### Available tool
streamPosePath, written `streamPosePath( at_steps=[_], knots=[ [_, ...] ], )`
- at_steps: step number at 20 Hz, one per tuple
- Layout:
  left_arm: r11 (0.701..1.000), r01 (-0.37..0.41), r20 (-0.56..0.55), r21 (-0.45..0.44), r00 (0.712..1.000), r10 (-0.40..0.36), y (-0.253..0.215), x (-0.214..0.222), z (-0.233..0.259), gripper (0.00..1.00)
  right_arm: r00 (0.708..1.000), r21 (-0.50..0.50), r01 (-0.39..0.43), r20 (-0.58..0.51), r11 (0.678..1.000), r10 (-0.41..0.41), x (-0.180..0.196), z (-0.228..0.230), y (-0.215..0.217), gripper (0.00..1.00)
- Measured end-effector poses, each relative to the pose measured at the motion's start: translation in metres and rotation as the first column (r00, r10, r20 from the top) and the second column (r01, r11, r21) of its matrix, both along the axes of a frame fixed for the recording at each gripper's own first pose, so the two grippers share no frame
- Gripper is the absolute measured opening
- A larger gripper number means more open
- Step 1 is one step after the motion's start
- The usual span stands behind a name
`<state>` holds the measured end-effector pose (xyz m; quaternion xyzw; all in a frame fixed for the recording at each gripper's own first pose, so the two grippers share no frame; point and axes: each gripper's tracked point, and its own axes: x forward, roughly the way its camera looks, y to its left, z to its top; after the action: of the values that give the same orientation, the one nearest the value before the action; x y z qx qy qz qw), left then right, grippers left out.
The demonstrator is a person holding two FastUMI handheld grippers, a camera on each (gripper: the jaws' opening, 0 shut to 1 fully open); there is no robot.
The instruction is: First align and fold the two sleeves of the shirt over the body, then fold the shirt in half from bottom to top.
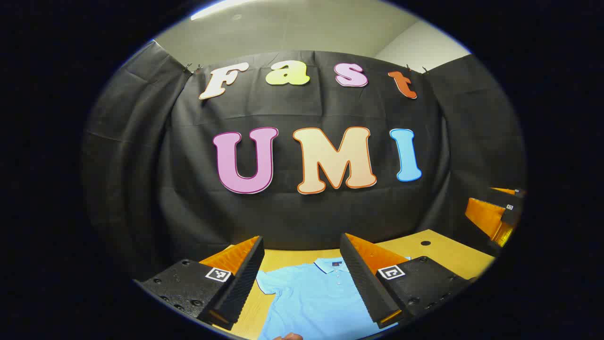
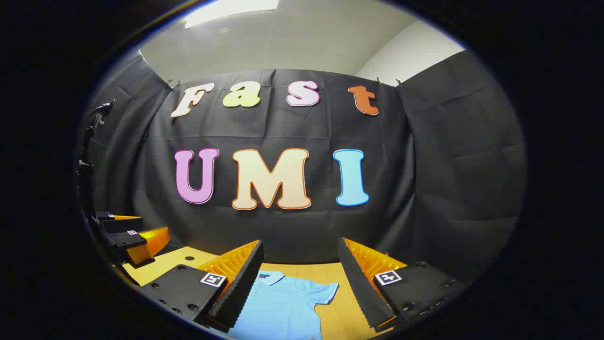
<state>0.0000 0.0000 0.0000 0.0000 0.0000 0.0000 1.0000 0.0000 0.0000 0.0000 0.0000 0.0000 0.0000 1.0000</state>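
Observation:
A light blue polo shirt [image 1: 316, 297] lies flat on the wooden table [image 1: 443, 255], collar toward the far wall. In the left gripper view its left sleeve [image 1: 266, 283] spreads out between my left gripper's [image 1: 302, 288] fingers, which stand wide open above the shirt with nothing held. The right gripper view has the shirt [image 2: 283, 307] with its right sleeve [image 2: 325, 290] spread on the table [image 2: 339, 311]. My right gripper [image 2: 297, 293] hovers open above it, empty. The right gripper [image 1: 495, 212] shows at the far right of the left gripper view, and the left gripper [image 2: 132, 238] at the left of the right gripper view.
The black cloth wall [image 1: 306, 222] closes off the table's far edge. A small dark hole [image 1: 425, 243] sits in the tabletop near the back right. A fingertip [image 1: 288, 336] pokes in at the bottom edge over the shirt. A dark stand [image 2: 89, 156] rises at the left.

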Motion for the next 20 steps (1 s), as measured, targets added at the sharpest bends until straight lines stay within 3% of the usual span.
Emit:
streamPosePath(
  at_steps=[15, 20],
  knots=[
    [0.999, -0.034, -0.004, -0.003, 0.999, 0.034, 0.017, 0.003, -0.003, 0.96, 1.000, -0.016, -0.020, -0.007, 1.000, 0.020, 0.023, 0.000, 0.003, 0.98],
    [0.999, -0.036, 0.003, -0.004, 0.999, 0.036, 0.020, 0.008, -0.002, 0.96, 0.995, -0.028, -0.053, -0.090, 0.998, 0.050, 0.043, -0.031, 0.009, 0.98]
  ],
)
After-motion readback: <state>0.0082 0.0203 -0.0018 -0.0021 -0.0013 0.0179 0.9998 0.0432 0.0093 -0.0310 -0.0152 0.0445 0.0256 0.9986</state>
